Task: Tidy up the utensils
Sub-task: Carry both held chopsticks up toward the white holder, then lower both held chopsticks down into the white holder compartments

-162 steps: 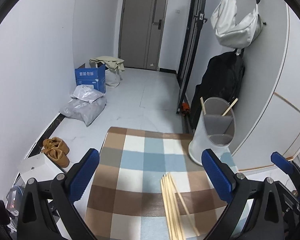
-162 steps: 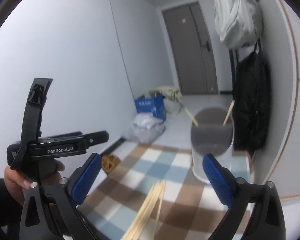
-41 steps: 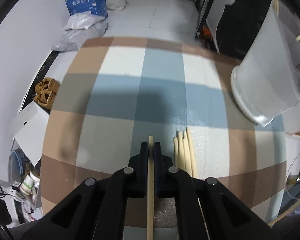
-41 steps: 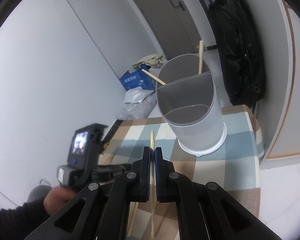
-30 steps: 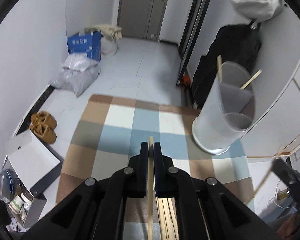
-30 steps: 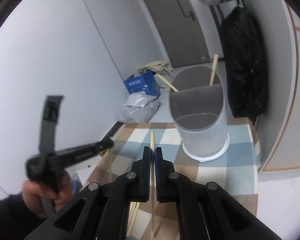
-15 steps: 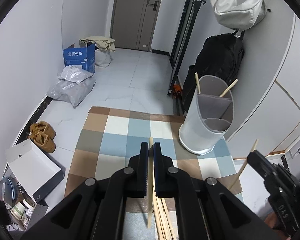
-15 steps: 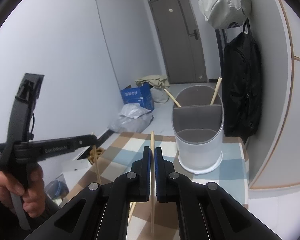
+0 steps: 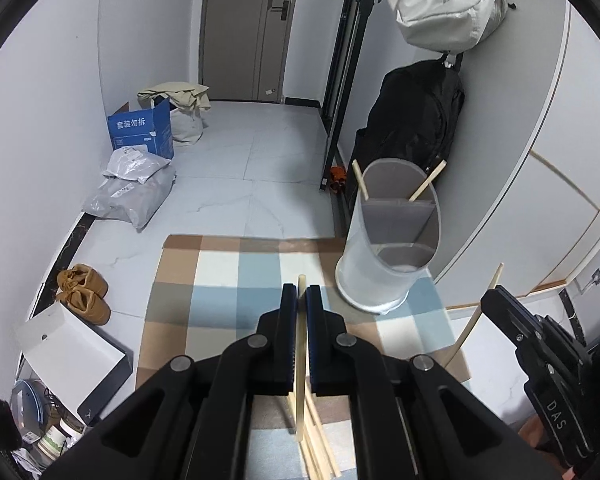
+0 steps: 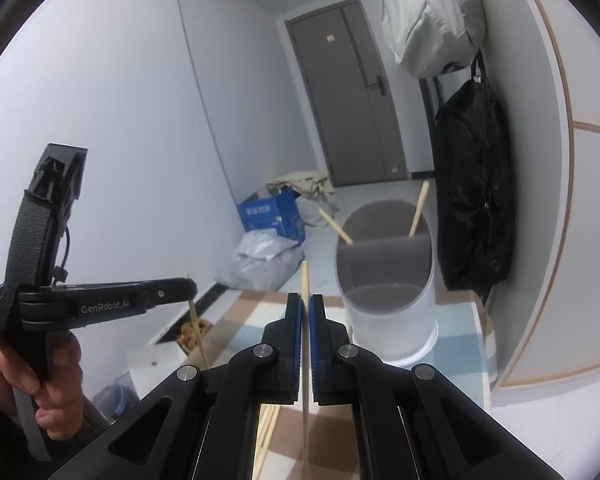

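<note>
You had each gripper pinching one chopstick: the left gripper (image 9: 301, 304) clamped on its chopstick (image 9: 300, 360), the right gripper (image 10: 304, 312) clamped on its own chopstick (image 10: 305, 320). Since a moment earlier, your left had lifted its stick clear of the loose chopsticks (image 9: 320, 452) at the near edge of the checked mat (image 9: 220, 280). Beyond, at the mat's far right corner, stood the divided holder (image 9: 388, 248), two sticks already in its rear compartment; the drop-in looked next

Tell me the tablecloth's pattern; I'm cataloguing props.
A check of brown, pale blue and cream squares on the tablecloth, clearest in the left wrist view.
</note>
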`<state>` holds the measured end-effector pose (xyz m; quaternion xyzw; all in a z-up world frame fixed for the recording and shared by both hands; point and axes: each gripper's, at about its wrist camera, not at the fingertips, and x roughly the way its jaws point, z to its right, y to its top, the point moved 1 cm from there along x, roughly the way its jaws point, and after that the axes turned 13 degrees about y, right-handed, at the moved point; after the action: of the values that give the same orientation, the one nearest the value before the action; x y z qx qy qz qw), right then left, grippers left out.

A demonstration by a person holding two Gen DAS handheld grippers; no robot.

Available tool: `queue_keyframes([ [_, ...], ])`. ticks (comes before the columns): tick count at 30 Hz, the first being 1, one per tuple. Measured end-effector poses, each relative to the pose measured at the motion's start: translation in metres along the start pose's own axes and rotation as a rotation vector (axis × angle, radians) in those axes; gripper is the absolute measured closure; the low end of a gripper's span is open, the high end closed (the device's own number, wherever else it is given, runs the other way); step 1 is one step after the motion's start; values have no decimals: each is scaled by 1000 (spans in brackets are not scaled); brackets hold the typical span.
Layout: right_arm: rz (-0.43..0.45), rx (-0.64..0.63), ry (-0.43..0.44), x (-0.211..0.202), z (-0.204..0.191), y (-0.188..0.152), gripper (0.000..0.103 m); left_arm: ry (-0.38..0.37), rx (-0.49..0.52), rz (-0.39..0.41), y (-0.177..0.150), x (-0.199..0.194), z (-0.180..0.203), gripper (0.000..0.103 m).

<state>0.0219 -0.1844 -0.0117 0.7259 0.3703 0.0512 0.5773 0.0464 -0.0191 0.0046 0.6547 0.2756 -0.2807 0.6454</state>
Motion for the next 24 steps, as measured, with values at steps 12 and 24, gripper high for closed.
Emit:
queue_keyframes([
  [12, 101, -9, -11, -15, 21, 90, 100, -81, -16, 78, 92, -25, 31, 103],
  [24, 233, -57, -62, 4, 59, 179, 100, -116, -40, 136, 158, -15, 49, 103],
])
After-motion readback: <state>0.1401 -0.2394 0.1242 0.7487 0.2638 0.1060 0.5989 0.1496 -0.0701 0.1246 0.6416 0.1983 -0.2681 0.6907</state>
